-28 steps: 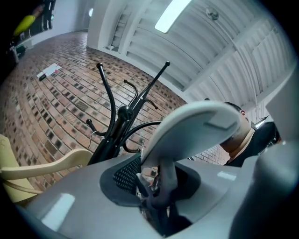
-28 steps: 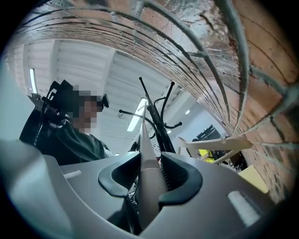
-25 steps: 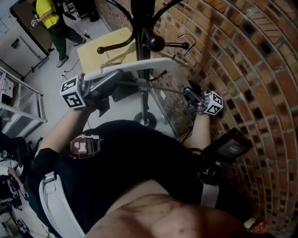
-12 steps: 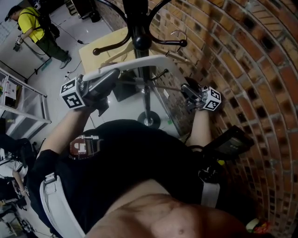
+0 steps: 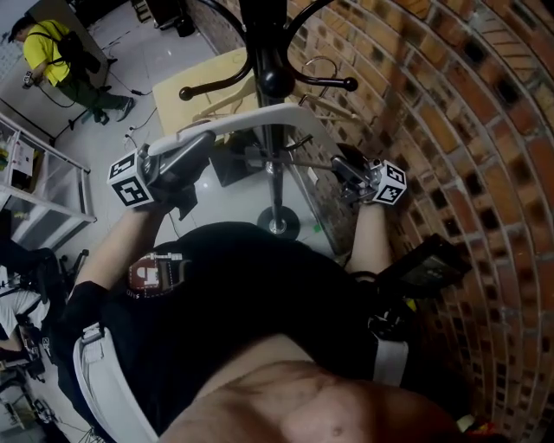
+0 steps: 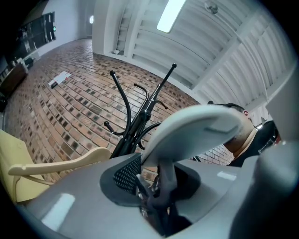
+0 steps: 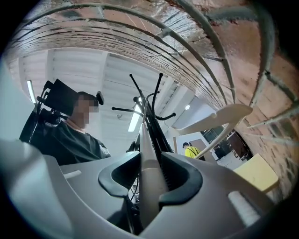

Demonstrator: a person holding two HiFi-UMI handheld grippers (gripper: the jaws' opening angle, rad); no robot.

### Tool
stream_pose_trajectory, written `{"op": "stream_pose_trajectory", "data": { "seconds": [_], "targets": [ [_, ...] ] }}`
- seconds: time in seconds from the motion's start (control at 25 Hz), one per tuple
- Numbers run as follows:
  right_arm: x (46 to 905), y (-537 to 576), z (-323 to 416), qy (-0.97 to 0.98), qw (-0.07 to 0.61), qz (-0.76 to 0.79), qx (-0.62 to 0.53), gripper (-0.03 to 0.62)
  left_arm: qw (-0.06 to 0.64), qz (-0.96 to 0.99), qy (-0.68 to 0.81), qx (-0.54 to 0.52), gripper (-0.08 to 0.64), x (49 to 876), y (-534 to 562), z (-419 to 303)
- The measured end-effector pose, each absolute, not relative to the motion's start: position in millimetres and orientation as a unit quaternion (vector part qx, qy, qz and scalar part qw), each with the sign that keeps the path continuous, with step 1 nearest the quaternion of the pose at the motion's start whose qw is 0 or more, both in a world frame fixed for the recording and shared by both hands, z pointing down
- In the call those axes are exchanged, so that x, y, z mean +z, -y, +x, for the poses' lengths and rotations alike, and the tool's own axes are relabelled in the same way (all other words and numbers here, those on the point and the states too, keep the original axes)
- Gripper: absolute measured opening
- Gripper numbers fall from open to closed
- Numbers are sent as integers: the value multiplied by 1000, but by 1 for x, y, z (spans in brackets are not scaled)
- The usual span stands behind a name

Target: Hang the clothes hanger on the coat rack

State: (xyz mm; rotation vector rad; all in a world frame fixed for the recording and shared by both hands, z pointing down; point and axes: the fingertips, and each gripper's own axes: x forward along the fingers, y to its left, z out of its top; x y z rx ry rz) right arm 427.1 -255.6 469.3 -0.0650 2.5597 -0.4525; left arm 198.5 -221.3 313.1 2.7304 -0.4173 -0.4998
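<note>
Brick wall (image 5: 450,130), black metal coat rack (image 5: 275,173). White plastic clothes hanger (image 5: 260,118) prob. light, stiff, slick; left gripper (image 5: 206,138) & right gripper (image 5: 339,166) fingers clamp it.

A red brick wall (image 5: 450,112) fills the right side. The floor (image 5: 95,138) is pale grey and glossy. A pale yellow board (image 5: 195,86) sits by the wall, with a metal-framed shelf (image 5: 43,203) at the left. A strip light (image 6: 170,14) glows on the white ribbed ceiling (image 6: 224,37).
</note>
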Motion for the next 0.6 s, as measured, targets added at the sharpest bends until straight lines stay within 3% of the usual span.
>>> {"op": "stream_pose_trajectory", "data": {
  "seconds": [0.6],
  "targets": [
    [495,252,409,-955,239,-9,-177,170,150,959,146,-191,97,353,194,175]
  ]
}}
